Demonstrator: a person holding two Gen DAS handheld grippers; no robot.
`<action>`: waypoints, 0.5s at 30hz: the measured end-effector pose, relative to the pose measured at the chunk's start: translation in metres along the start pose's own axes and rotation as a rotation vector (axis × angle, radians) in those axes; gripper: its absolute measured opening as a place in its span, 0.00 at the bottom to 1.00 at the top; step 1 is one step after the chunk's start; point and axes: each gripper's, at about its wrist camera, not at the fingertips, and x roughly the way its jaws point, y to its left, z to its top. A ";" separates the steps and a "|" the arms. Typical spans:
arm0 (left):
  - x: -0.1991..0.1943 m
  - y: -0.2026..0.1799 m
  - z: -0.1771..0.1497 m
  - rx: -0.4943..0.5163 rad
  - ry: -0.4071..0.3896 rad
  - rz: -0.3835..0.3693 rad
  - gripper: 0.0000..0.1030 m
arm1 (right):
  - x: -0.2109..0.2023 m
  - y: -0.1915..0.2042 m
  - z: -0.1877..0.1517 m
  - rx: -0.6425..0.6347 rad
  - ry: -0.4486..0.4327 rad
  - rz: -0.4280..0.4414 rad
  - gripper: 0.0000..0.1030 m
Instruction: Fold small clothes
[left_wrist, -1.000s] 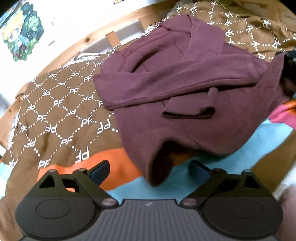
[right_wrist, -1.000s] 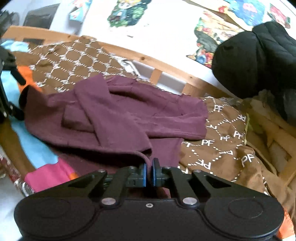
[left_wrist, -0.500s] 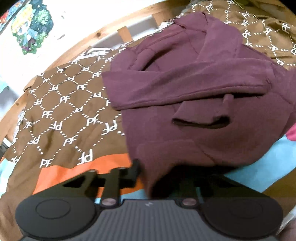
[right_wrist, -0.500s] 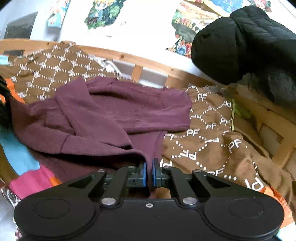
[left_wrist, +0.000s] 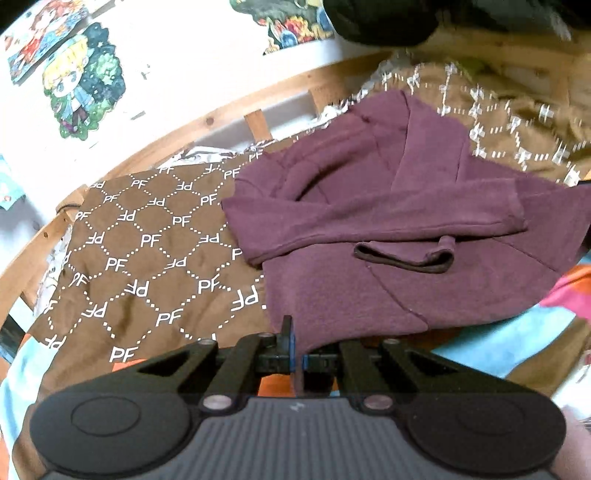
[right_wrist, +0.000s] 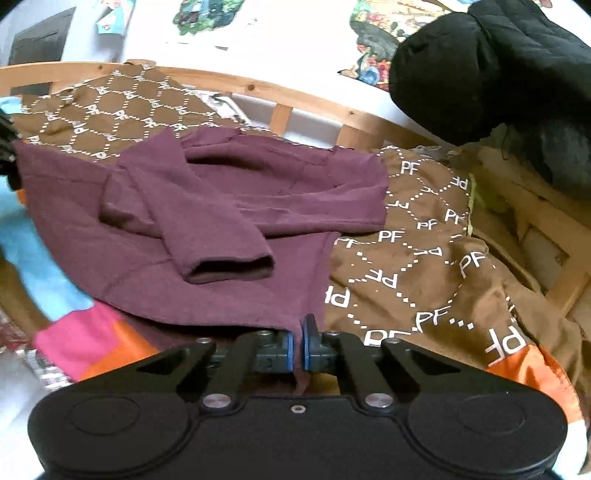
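On the bed (left_wrist: 155, 258), a maroon top (left_wrist: 369, 221) lies with its sleeves folded across. Left gripper (left_wrist: 297, 354) and right gripper (right_wrist: 297, 349) each have fingers clenched on its near hem.

**Both grippers clamped shut**

The left gripper (left_wrist: 298, 356) is seen tilted downward, its jaws brought together on a fold of cloth. The right gripper (right_wrist: 297, 349) is likewise angled downward, its blue pads (right_wrist: 290, 350) pressed tight on fabric.
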 end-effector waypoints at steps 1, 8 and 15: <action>-0.006 0.005 0.000 -0.017 -0.003 -0.016 0.03 | -0.008 -0.001 0.003 0.002 -0.006 -0.009 0.03; -0.052 0.026 -0.015 -0.013 -0.019 -0.143 0.03 | -0.075 -0.012 0.018 0.095 -0.042 -0.023 0.03; -0.080 0.051 -0.037 0.030 -0.026 -0.285 0.03 | -0.132 0.001 0.031 0.078 0.062 0.038 0.03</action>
